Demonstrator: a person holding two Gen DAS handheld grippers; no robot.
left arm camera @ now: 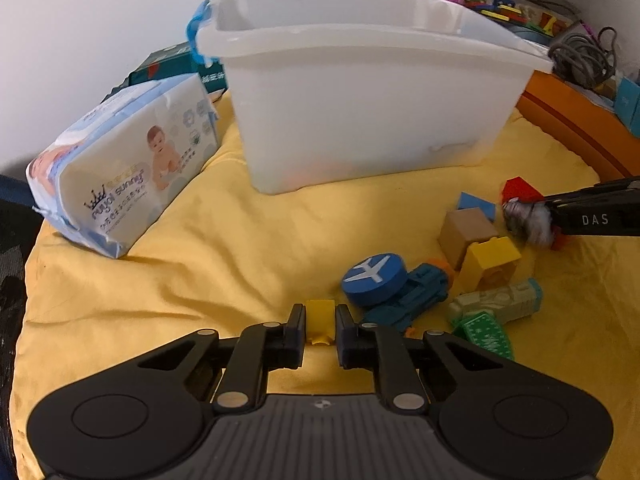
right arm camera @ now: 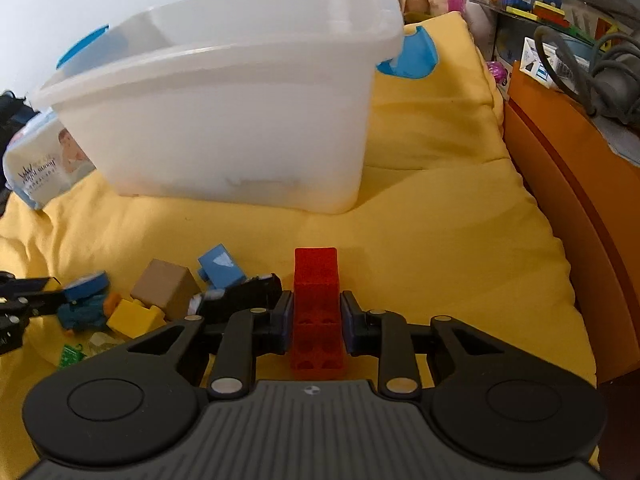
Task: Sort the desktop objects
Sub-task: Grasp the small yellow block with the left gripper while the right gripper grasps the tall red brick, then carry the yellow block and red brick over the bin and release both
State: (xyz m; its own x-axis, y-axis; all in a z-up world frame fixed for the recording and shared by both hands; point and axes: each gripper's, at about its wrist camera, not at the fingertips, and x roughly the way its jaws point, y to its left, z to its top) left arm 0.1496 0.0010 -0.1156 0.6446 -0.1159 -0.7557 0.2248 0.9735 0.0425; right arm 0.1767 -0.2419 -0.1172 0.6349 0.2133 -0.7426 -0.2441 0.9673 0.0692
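My left gripper (left arm camera: 320,312) is shut on a small yellow brick (left arm camera: 320,318) just above the yellow cloth (left arm camera: 200,272). My right gripper (right arm camera: 315,304) is shut on a red brick (right arm camera: 315,308); it shows from the side in the left wrist view (left arm camera: 516,200). A translucent white bin (left arm camera: 360,92) with blue handles stands behind, also in the right wrist view (right arm camera: 224,120). A toy pile lies between the grippers: a blue airplane disc (left arm camera: 374,278), a teal toy (left arm camera: 416,296), a large yellow brick (left arm camera: 490,264), a tan cube (left arm camera: 466,232), a blue block (left arm camera: 478,205) and a green piece (left arm camera: 486,334).
A pack of baby wipes (left arm camera: 124,168) leans left of the bin. An orange ledge (right arm camera: 568,184) with grey cables (right arm camera: 600,72) runs along the right. Toy clutter (left arm camera: 504,8) sits behind the bin. A dark green box (left arm camera: 168,64) lies behind the wipes.
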